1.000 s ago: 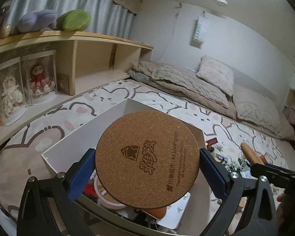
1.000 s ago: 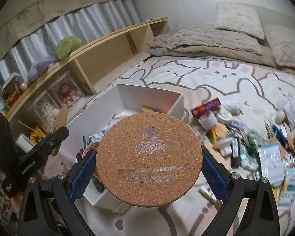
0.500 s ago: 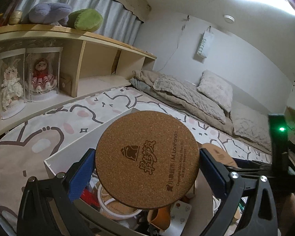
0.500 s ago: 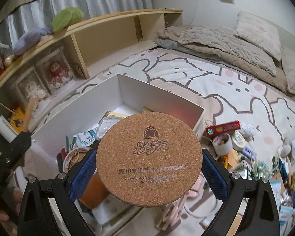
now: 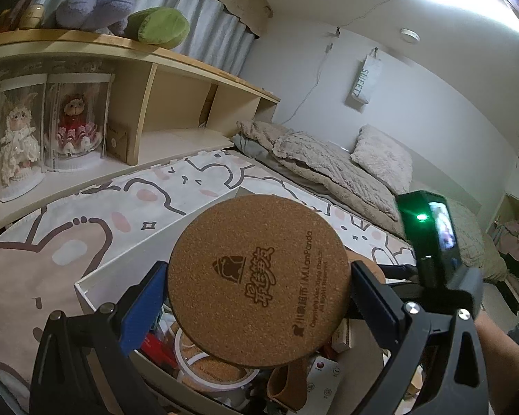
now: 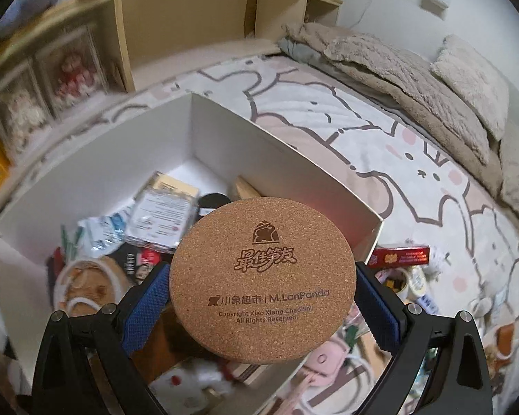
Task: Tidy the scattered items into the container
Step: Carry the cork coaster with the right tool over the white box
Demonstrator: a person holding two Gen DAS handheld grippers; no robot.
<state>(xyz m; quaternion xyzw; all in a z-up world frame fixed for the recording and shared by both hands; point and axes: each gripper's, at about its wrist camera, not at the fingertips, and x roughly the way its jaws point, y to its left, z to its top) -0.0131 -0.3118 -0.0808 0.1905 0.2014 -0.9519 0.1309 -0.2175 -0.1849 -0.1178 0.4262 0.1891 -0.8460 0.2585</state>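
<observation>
My left gripper [image 5: 257,297] is shut on a round cork coaster [image 5: 257,280], held by its edges above the white box [image 5: 97,276]. My right gripper [image 6: 263,297] is shut on a second cork coaster [image 6: 263,280] above the near right corner of the same white box [image 6: 287,159]. The box holds packets, papers and round cork pieces. The right gripper's body with a green light [image 5: 429,238] shows at the right of the left wrist view. Each coaster hides what lies directly under it.
Scattered items lie on the bunny-print mat right of the box: a red packet [image 6: 398,256], small tape rolls [image 6: 408,280] and a pink item [image 6: 321,356]. A wooden shelf [image 5: 176,110] with boxed dolls stands left. Bedding and pillows [image 5: 380,159] lie behind.
Both grippers have moved in over the white box with their coasters. The right gripper has come close beside the left one. Both grips are unchanged.
</observation>
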